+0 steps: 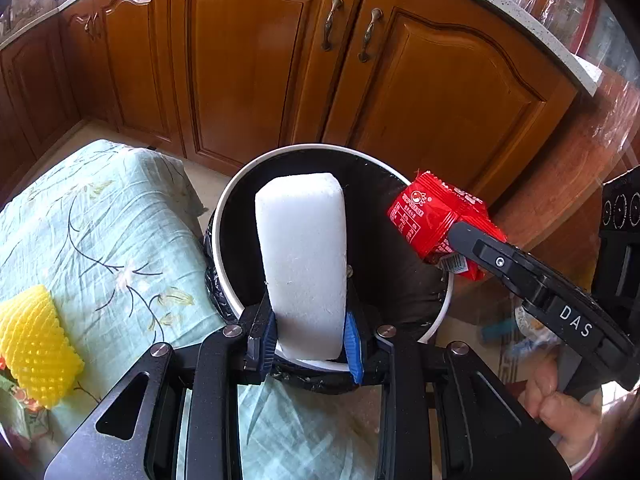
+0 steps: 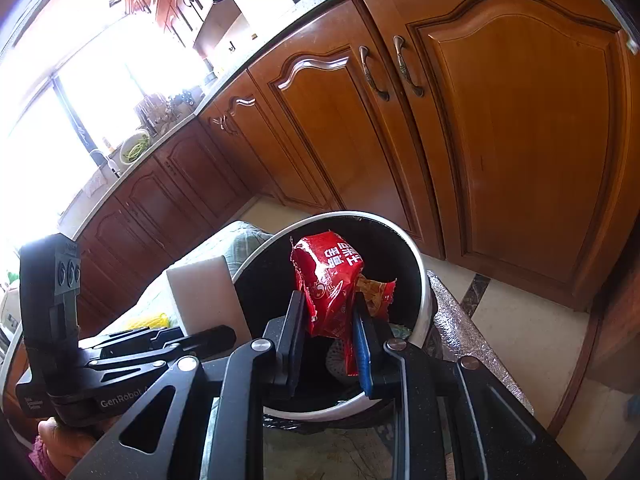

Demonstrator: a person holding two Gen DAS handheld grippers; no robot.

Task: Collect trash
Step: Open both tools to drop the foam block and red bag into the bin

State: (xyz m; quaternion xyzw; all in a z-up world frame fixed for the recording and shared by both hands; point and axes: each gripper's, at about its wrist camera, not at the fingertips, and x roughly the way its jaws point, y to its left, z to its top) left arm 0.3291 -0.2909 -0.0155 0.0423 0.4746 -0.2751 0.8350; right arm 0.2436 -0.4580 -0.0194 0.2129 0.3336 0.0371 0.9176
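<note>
While the left gripper [image 1: 310,340] clamps a white foam block [image 1: 302,256] over the black-lined trash bin [image 1: 224,216], the right gripper [image 2: 330,344] clenches a red snack wrapper [image 2: 330,280].

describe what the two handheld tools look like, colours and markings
Both are matte black frames with silver pivot bolts and blue finger pads. The left tool reads "GenRobot" on its side; the right tool carries white "DAS" lettering. A pink cuff shows at one wrist.
</note>
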